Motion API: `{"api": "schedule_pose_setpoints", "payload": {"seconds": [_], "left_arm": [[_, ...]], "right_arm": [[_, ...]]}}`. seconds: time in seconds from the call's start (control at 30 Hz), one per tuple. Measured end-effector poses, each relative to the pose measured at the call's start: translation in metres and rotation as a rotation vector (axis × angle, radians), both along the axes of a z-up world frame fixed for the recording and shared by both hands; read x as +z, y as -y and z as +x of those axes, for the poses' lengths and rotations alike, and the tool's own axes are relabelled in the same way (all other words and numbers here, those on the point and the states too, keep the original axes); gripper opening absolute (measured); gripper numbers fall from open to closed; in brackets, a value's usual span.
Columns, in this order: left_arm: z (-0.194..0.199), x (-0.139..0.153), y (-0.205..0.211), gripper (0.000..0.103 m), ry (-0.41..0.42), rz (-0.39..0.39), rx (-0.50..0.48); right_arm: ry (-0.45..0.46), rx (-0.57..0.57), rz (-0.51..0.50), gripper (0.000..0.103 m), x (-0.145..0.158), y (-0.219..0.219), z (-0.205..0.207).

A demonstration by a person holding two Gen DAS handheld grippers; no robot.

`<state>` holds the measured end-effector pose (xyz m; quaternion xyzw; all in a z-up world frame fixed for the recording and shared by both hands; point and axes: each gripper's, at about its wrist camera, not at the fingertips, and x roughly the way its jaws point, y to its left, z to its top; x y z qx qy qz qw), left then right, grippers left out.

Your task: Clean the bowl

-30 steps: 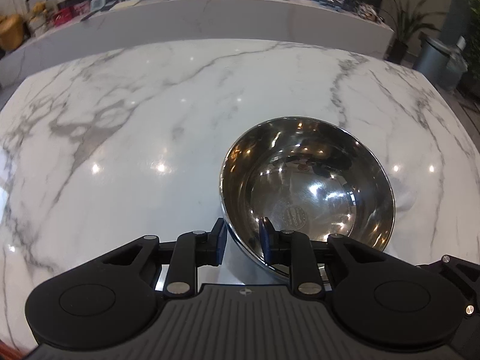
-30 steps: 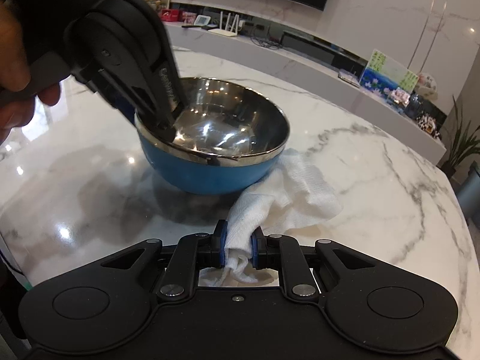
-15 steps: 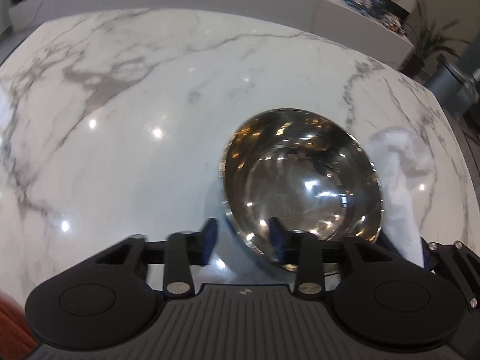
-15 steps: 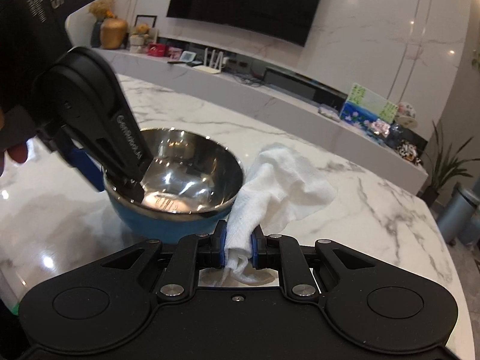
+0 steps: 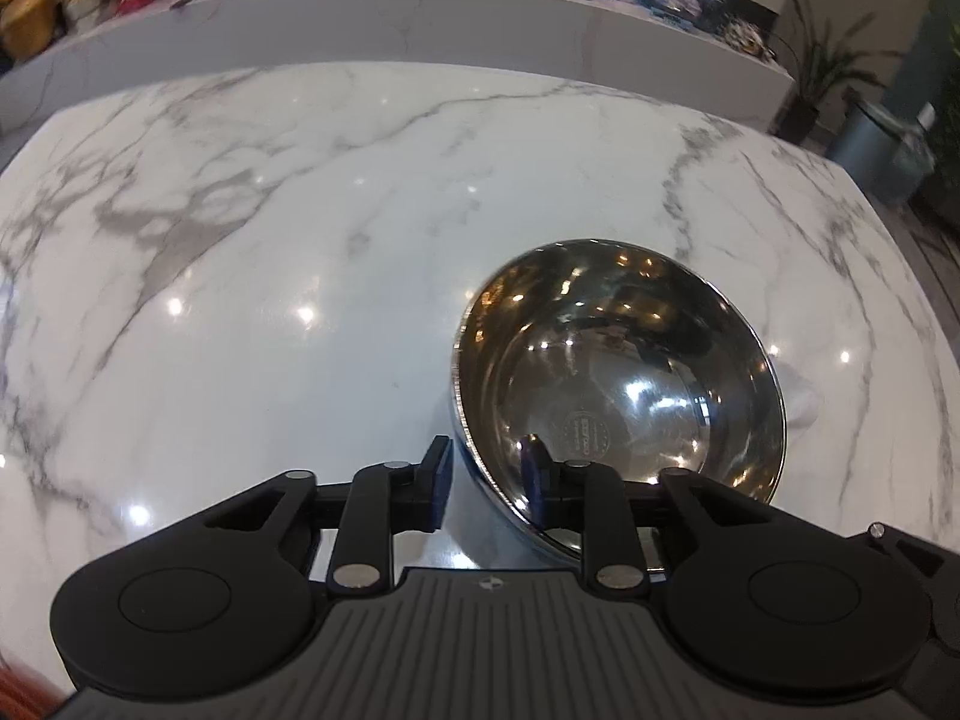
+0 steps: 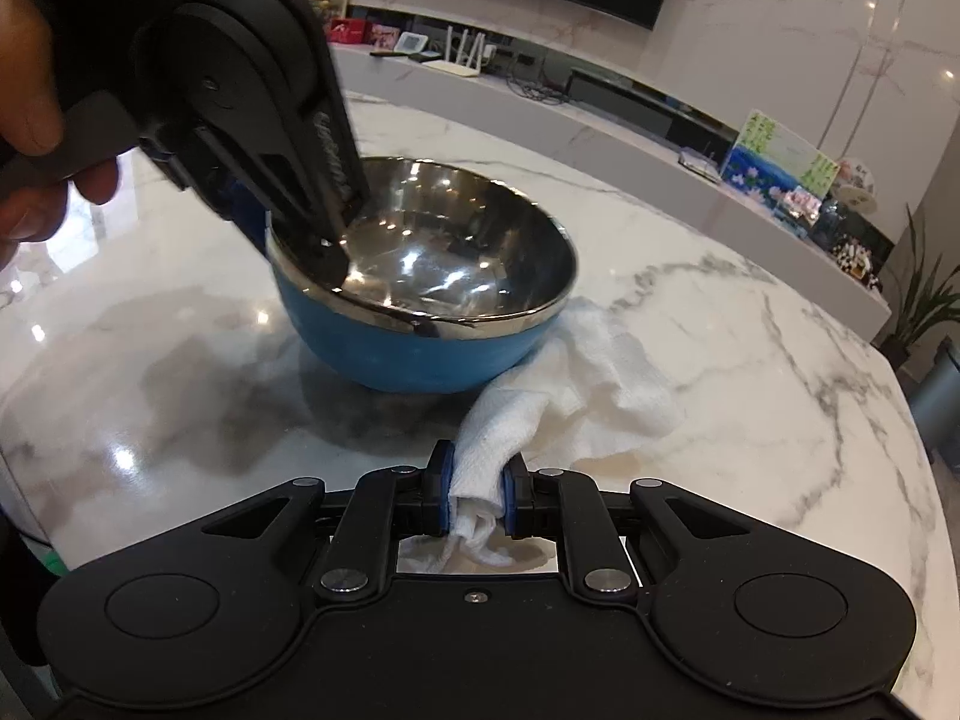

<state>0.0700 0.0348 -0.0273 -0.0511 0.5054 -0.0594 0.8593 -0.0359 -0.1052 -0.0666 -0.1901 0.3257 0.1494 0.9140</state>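
So the bowl (image 6: 420, 294), steel inside and blue outside, sits on the marble table (image 5: 300, 240). The left gripper (image 5: 486, 477) straddles the bowl's near rim, one finger inside and one outside; its jaws have just been opening and stand clear of the rim. Right of the bowl, the right gripper (image 6: 477, 495) is clamped on a white cloth (image 6: 570, 384) that trails up against the bowl.
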Motion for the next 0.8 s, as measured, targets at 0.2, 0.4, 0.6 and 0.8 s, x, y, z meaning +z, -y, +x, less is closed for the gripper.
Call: {"api": "schedule_pose_setpoints", "payload": {"seconds": [0.2, 0.4, 0.6, 0.8], "left_arm": [[-0.008, 0.008, -0.019, 0.052, -0.041, -0.101, 0.123], [-0.013, 0.006, -0.02, 0.044, -0.089, -0.131, 0.117], [-0.01, 0.007, -0.008, 0.026, -0.054, -0.062, 0.051], [-0.005, 0.006, 0.0, 0.02, 0.002, 0.014, -0.02]], "right_arm": [[0.117, -0.039, 0.034, 0.014, 0.014, 0.007, -0.004], [0.145, -0.018, 0.04, 0.014, 0.015, 0.01, -0.004], [0.115, 0.018, 0.018, 0.014, 0.01, 0.007, 0.01], [0.023, 0.04, -0.022, 0.014, -0.001, 0.001, 0.01]]}}
